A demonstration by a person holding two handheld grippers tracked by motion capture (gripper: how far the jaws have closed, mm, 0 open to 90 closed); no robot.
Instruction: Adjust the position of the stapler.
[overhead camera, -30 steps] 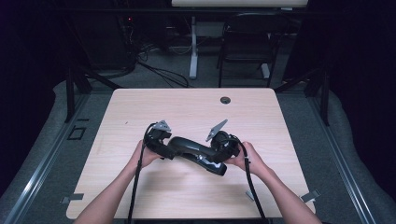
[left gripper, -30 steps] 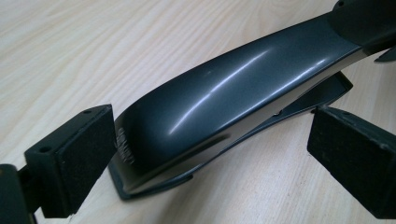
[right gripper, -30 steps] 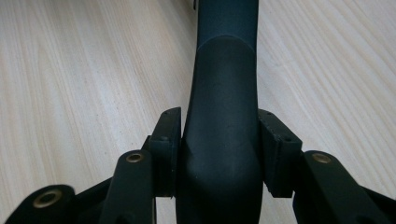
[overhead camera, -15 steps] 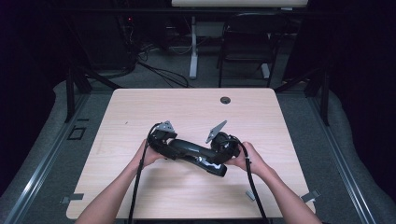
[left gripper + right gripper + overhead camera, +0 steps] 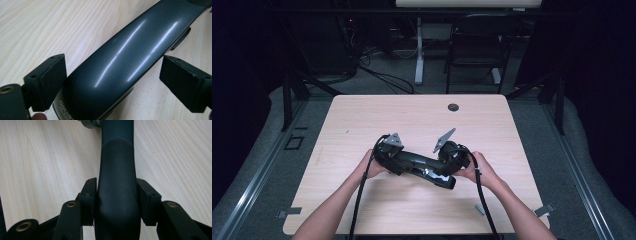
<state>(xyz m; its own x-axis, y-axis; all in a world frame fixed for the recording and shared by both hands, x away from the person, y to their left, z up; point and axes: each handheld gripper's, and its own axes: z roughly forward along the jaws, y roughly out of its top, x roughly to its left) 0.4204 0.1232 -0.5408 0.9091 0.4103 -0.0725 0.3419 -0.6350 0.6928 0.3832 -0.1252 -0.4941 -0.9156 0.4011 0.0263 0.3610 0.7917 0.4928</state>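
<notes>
A long dark grey stapler-like object (image 5: 422, 162) lies low over the wooden table (image 5: 422, 120), held between both hands. My right gripper (image 5: 439, 167) is shut on its matte black end (image 5: 117, 195), with a pad pressed flat on each side. My left gripper (image 5: 404, 160) is open around the glossy body (image 5: 120, 65). Its left pad (image 5: 47, 80) sits right at the body's edge, while the right pad (image 5: 185, 85) stands apart from it. White lettering (image 5: 66, 111) shows on the body's near end.
A small dark round grommet (image 5: 453, 107) sits near the table's far edge. Beyond the table stand a chair (image 5: 474, 55), a white desk leg (image 5: 419, 55) and cables (image 5: 382, 75) on the floor. Black cables trail from both grippers toward the person.
The left hand and its gripper have slid a little to the right, farther onto the object. The right gripper keeps its hold and has barely moved.
</notes>
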